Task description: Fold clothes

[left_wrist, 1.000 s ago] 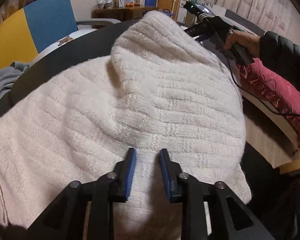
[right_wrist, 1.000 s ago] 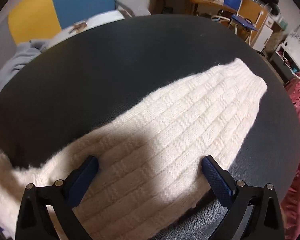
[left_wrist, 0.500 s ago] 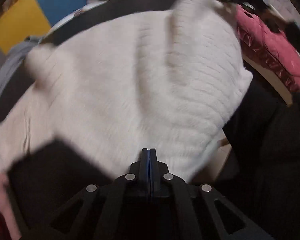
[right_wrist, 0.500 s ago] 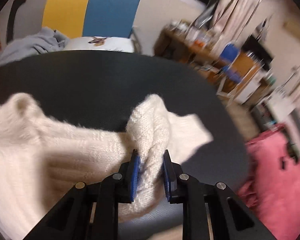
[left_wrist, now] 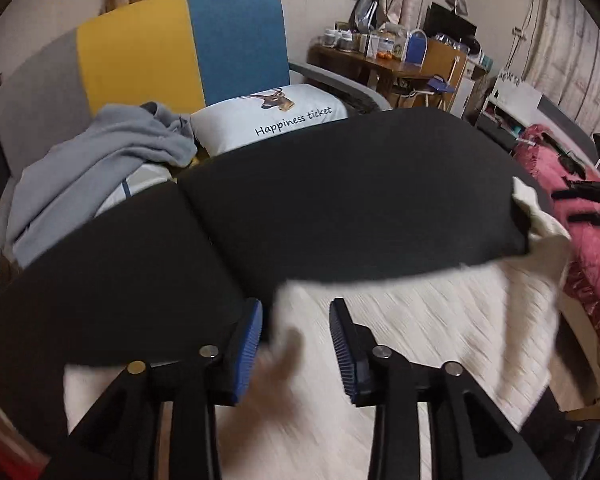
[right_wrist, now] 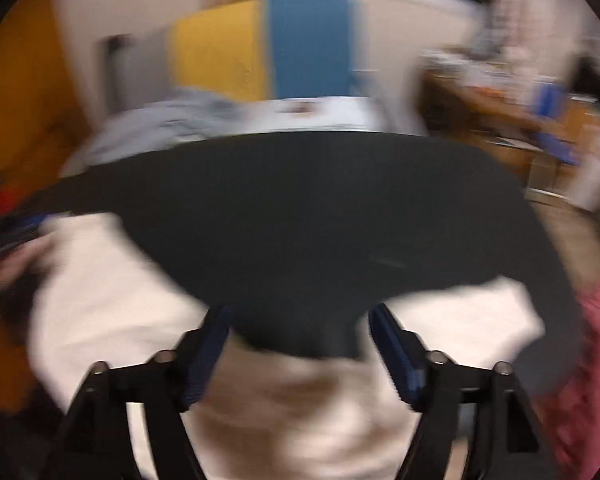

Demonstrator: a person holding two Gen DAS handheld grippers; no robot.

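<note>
A cream knit sweater lies on the near part of the black table; it also shows, blurred, in the right wrist view. My left gripper is open, its jaws apart over the sweater's far edge, holding nothing. My right gripper is open and wide, above the sweater, with bare table between its fingertips. The right wrist view is heavily blurred by motion. The right gripper's black body shows at the far right of the left wrist view.
A grey, yellow and blue chair stands behind the table with a grey garment and a white pillow on it. A pink quilted item lies to the right. A cluttered wooden desk stands at the back.
Both grippers have opened and let go of the sweater. Half a second ago the left was shut and the right was shut on a fold. The sweater now lies nearer the front edge.
</note>
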